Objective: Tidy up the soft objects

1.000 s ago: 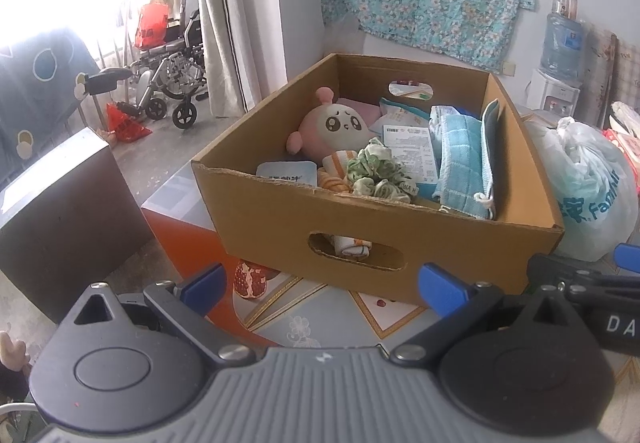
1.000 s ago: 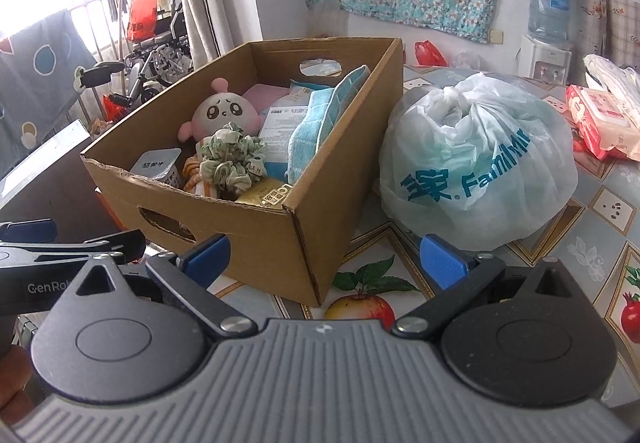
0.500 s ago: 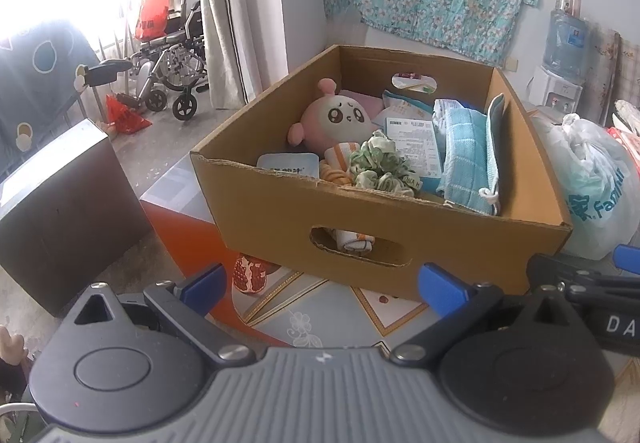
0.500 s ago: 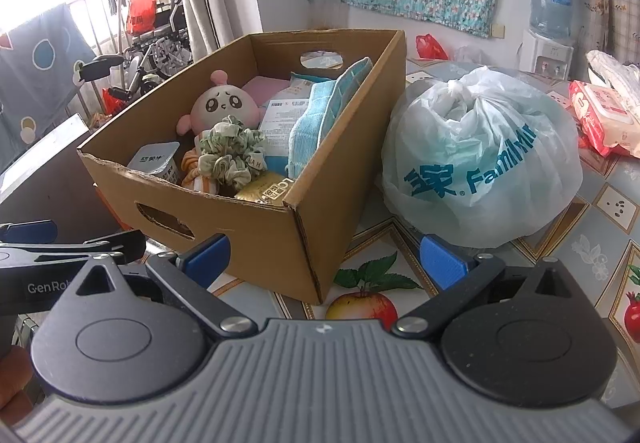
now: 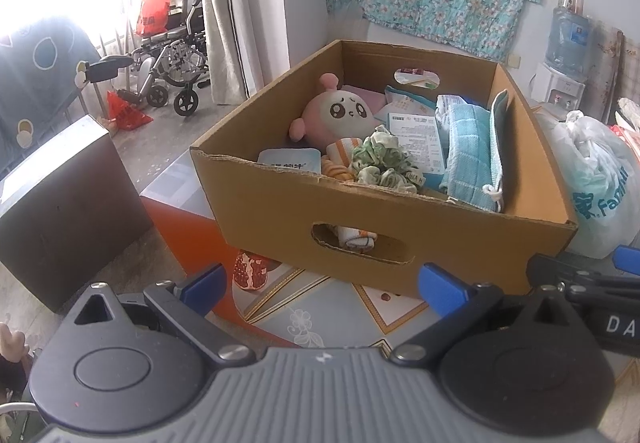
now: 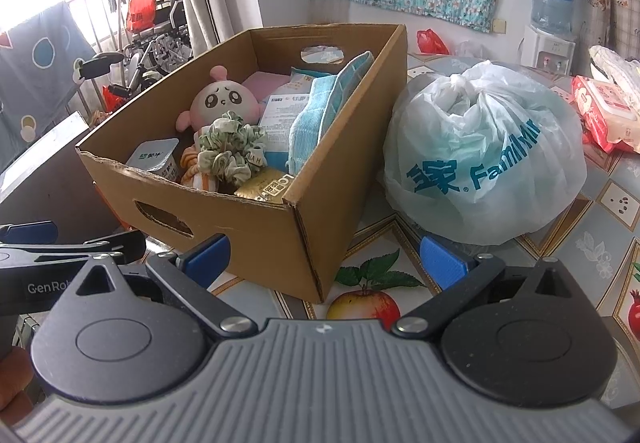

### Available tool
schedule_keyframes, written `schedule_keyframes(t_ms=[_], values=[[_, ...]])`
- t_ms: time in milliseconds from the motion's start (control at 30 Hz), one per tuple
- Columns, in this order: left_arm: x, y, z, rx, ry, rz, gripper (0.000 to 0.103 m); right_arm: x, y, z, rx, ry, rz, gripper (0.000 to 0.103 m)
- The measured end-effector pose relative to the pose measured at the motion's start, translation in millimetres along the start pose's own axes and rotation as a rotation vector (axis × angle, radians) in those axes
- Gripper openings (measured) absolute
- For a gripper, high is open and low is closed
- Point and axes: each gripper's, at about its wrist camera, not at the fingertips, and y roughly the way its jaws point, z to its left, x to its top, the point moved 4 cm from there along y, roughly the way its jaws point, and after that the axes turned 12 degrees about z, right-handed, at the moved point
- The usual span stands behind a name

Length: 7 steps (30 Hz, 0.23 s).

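Since a second ago both cameras have risen and tipped forward, so more of the inside of the cardboard box (image 5: 384,227) shows; nothing inside it has shifted. The left gripper (image 5: 322,285) hangs with its jaws spread wide and empty, the box's front wall with its hand-hole straight ahead between the blue fingertips (image 5: 202,283). Beyond the left jaw lies a small sealed cup (image 5: 289,162) with unreadable blue print; ahead of the gap sit the pink plush toy (image 5: 340,114), an orange-striped cloth (image 5: 340,163) and the green scrunchie (image 5: 382,163), whose tag reads only partly as "NA". Toward the right jaw stand a printed packet (image 5: 416,137) with text too small to read and the folded blue towel (image 5: 472,151). Past the right jaw the white plastic bag (image 5: 596,179) shows "Fami". The right gripper (image 6: 324,257) is likewise wide open and holds nothing; the box's near corner lies just ahead between its jaws, the left tool's arm marked "GenRo" is off to the left, and the bag beyond the right jaw reads "FamilyMa". A gold packet (image 6: 266,185) in the box's near right corner shows "LO". The apple-print tablecloth (image 6: 592,243) lies under box and bag.
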Motion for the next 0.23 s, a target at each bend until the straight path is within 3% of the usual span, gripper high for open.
schedule_keyframes(t_ms=[233], values=[[-0.2,0.7,0.1,0.001,-0.001,0.001,0.103,0.2,-0.3,0.0,0.0,0.0,0.0,0.102]])
